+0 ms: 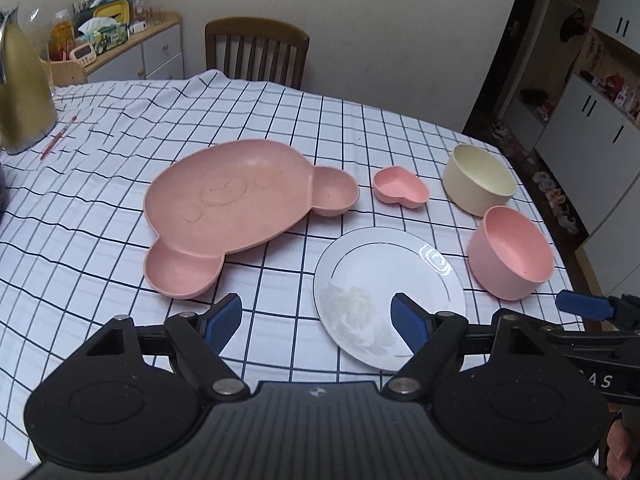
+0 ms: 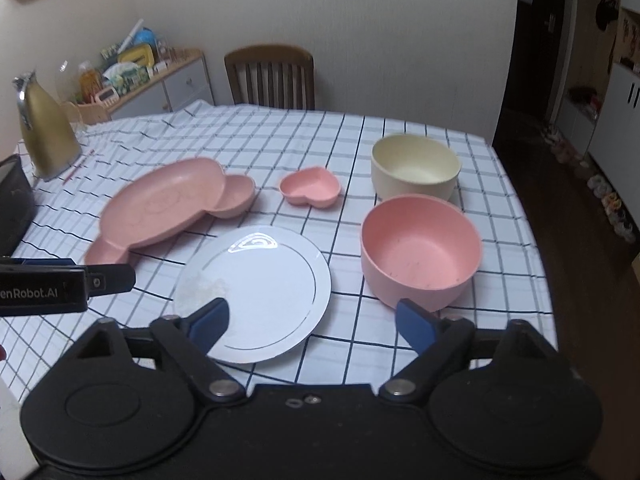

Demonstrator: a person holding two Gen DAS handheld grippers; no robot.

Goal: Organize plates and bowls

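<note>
A pink bear-shaped divided plate (image 1: pixel 240 208) (image 2: pixel 160 204) lies on the checked tablecloth. A white round plate (image 1: pixel 384 280) (image 2: pixel 260 288) lies in front of it. A small pink heart-shaped dish (image 1: pixel 400 190) (image 2: pixel 310 190), a cream bowl (image 1: pixel 478 180) (image 2: pixel 414 168) and a pink bowl (image 1: pixel 512 252) (image 2: pixel 420 244) stand to the right. My left gripper (image 1: pixel 316 320) is open and empty, above the white plate's near left edge. My right gripper (image 2: pixel 312 324) is open and empty, between the white plate and the pink bowl.
A gold thermos jug (image 1: pixel 22 92) (image 2: pixel 46 136) and a red pen (image 1: pixel 58 138) sit at the table's far left. A wooden chair (image 1: pixel 256 54) stands behind the table. A cluttered cabinet (image 1: pixel 132 48) is at the back left. The table's right edge (image 2: pixel 532 240) drops to dark floor.
</note>
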